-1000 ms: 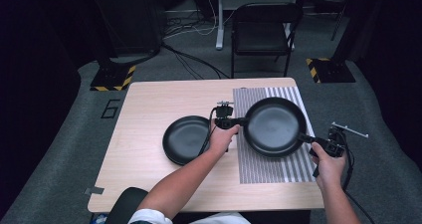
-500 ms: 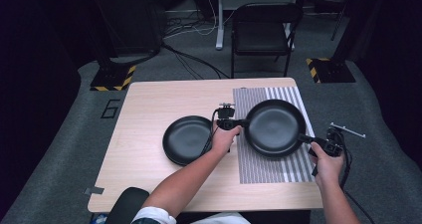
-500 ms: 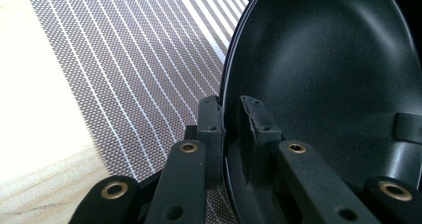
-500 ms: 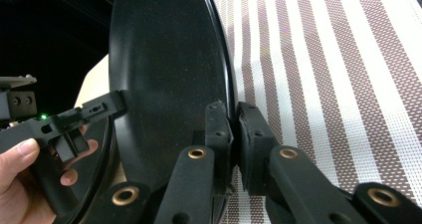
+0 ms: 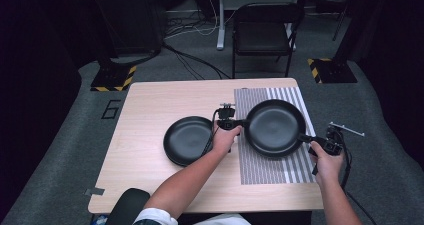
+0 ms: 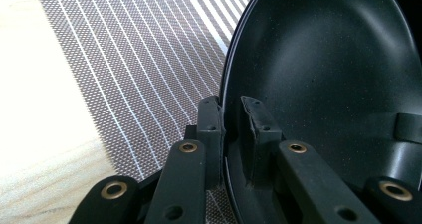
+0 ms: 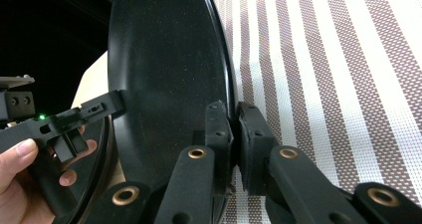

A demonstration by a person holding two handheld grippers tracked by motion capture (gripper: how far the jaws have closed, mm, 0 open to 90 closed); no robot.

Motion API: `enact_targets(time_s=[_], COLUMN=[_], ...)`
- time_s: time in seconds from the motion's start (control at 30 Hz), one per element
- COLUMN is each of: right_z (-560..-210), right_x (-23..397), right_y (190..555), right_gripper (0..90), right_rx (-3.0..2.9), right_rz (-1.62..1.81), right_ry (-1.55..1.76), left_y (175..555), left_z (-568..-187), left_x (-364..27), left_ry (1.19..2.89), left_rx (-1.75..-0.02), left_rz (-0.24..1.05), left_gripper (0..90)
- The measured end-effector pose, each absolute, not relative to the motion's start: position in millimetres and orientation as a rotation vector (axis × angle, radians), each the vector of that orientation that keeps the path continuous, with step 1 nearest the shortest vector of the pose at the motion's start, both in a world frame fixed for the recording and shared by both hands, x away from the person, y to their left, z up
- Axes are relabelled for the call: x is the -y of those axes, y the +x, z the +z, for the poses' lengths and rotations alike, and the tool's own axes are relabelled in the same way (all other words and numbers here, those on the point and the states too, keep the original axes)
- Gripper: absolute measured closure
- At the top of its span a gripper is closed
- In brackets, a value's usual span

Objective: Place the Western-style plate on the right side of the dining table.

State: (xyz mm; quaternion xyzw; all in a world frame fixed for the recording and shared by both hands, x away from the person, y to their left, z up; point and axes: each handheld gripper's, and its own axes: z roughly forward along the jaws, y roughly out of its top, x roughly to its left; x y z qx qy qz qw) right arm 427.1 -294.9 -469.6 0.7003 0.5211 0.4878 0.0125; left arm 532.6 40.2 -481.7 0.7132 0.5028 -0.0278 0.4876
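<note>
Black forearms-up view: both arms reach forward from the near table (image 5: 150, 185) edge. Left claw (image 5: 235, 123) clamps the big pan (image 5: 276, 127)'s left rim, right claw (image 5: 311, 139) clamps its right rim by the handle. Pan sits over the striped mat (image 5: 265, 170). Smaller pan (image 5: 187, 140) lies just left, on wood.

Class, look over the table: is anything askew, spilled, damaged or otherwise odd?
Nothing is spilled or visibly broken. One oddity: the large pan over the striped mat is held by its rim on opposite sides, by the left tongs and the right tongs. The small pan lies flat beside it.
</note>
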Motion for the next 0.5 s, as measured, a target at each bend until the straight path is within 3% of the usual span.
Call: enact_targets(time_s=[0.5], right_z=[-484], right_x=[301], right_y=[442], right_gripper=[84.6], right_rx=[-1.633], right_rz=[1.509], right_ry=[2.218], left_y=[543], left_z=[-497], left_x=[-34], left_ry=[1.747], left_rx=[-1.261], left_rz=[-0.069], left_gripper=[79.7])
